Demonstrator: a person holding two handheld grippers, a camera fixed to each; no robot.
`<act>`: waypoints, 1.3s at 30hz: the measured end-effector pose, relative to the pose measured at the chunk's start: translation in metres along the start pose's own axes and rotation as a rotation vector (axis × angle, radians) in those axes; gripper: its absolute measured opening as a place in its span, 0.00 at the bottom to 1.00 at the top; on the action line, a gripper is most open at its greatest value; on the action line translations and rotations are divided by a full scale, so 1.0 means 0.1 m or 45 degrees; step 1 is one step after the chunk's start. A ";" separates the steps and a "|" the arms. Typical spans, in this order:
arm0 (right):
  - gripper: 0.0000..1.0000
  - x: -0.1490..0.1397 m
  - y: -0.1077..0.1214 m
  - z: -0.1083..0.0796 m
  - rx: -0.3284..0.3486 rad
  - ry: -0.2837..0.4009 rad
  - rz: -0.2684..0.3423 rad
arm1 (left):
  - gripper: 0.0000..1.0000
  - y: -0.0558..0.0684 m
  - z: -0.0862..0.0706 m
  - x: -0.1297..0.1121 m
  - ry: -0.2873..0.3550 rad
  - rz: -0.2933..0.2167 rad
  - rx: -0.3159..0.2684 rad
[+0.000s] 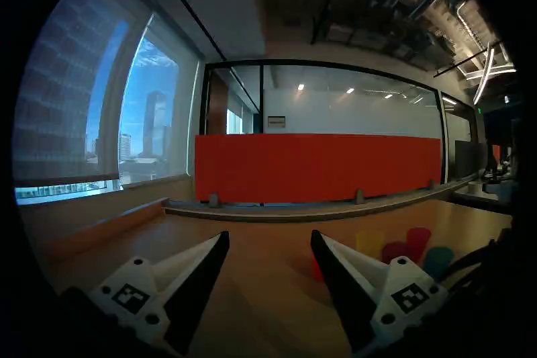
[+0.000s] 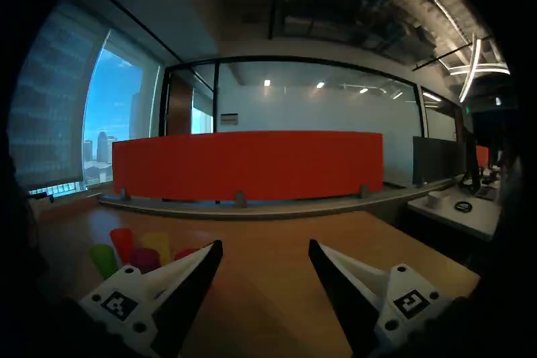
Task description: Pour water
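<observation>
Several coloured plastic cups stand in a cluster on the wooden desk. In the left gripper view they are right of my open left gripper: a yellow cup, a red cup, a magenta cup and a teal cup, partly hidden behind the right finger. In the right gripper view the cups sit left of my open right gripper: a green cup, a red cup, a yellow cup and a magenta cup. Nothing lies between either pair of fingers.
A red partition panel runs along the desk's far edge, with a glass wall behind it. Large windows are to the left. Another desk with small items stands at the right.
</observation>
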State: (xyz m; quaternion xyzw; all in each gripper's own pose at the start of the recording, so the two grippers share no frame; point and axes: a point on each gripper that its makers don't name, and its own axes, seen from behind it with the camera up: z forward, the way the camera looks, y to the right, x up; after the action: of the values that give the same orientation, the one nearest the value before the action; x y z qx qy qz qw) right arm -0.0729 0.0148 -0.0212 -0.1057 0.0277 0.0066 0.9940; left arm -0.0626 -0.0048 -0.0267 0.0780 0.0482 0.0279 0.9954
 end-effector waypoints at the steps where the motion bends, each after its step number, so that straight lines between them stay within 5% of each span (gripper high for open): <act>1: 0.99 0.01 0.02 0.00 -0.006 -0.003 0.007 | 0.90 0.02 0.01 -0.01 0.004 0.004 -0.006; 6: 0.99 0.12 0.09 -0.01 -0.036 0.007 0.035 | 0.90 0.04 0.04 -0.10 0.018 0.025 -0.027; 19: 0.99 0.15 0.24 -0.08 -0.107 0.008 0.031 | 0.90 -0.25 0.15 -0.47 -0.008 0.006 0.011; 39: 0.99 0.21 0.13 -0.03 -0.094 0.003 0.012 | 0.90 -0.34 0.13 -0.60 -0.018 -0.024 0.027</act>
State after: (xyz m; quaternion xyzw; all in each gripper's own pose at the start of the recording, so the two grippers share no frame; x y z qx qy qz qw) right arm -0.0527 0.0267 -0.0282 -0.1423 0.0290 0.0123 0.9893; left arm -0.1188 -0.0445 -0.0138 0.0883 0.0420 0.0174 0.9951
